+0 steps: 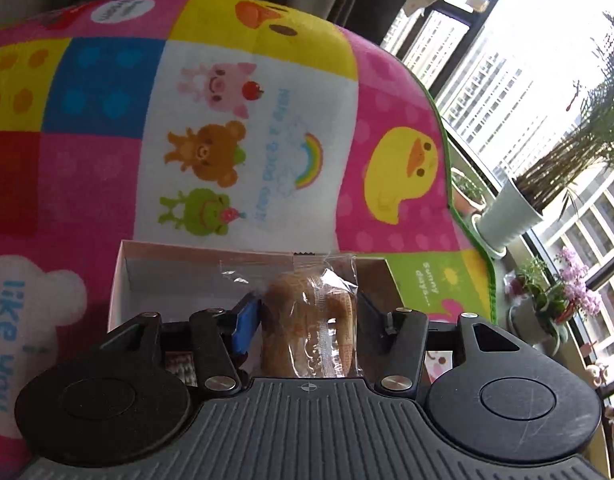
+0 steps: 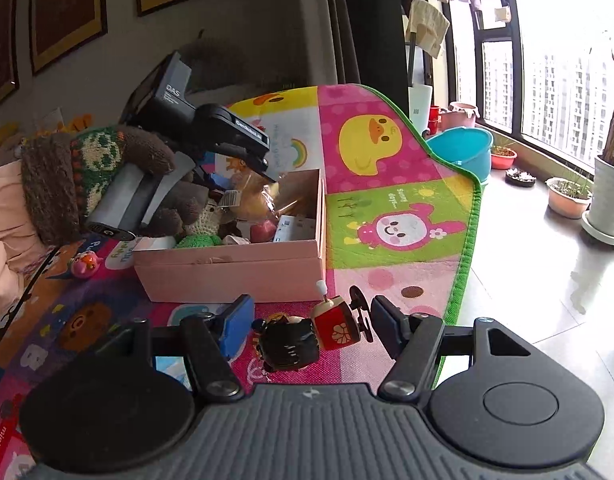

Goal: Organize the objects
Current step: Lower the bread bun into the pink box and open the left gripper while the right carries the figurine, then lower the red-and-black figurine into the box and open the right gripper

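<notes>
My left gripper (image 1: 309,312) is clamped on a clear-wrapped brown snack packet (image 1: 307,320), held over the pink box (image 2: 235,264); the box's far wall sits at twelve o'clock, on the cartoon play mat (image 1: 211,120). My right gripper (image 2: 307,324) hangs released around a small wind-up toy (image 2: 307,336) on the mat, pads seemingly clear of it. The box, crowded with plush and oddments I can't identify, lies at eleven o'clock. The person's knitted sleeve (image 2: 67,176) blocks its left end.
</notes>
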Motion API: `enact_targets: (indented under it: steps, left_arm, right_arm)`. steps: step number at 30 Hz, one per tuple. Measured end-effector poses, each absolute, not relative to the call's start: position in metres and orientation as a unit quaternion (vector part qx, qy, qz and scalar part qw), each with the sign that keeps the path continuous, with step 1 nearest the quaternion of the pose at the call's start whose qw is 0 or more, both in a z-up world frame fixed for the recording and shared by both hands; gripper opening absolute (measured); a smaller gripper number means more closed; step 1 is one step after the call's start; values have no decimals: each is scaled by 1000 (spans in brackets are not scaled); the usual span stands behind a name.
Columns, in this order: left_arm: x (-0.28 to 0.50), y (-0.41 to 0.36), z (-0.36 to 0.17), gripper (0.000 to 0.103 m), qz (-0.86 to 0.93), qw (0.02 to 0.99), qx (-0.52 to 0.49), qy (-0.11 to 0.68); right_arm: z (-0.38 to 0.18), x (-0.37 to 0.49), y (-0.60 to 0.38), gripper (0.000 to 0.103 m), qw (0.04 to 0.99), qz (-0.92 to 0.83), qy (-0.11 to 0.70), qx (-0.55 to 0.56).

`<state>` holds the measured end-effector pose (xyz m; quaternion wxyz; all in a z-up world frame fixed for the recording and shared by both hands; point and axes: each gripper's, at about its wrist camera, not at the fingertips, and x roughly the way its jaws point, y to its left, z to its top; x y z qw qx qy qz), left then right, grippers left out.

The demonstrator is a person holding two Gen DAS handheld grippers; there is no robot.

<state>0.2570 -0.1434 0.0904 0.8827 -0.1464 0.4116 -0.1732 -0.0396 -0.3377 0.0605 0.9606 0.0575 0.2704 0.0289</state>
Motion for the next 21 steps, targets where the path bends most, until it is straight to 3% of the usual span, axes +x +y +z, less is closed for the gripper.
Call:
enact_targets:
  steps: [5,13,18,21]
  left_arm:
    - [258,-132,109,56,-190,880,-137,413]
    - [232,-111,129,56,-262,891,-156,335]
    - [236,-122,108,56,-283,861,-197,374]
    - [213,-101,103,56,-297,864,-217,344]
  right_arm:
    - [53,-37,-339,65,958,28,278,67]
    - [57,-34,-334,65,958,36,277,62]
    - [63,-31,-326,65,958,42,277,61]
    - [77,-29,-324,65,961,50,268,56]
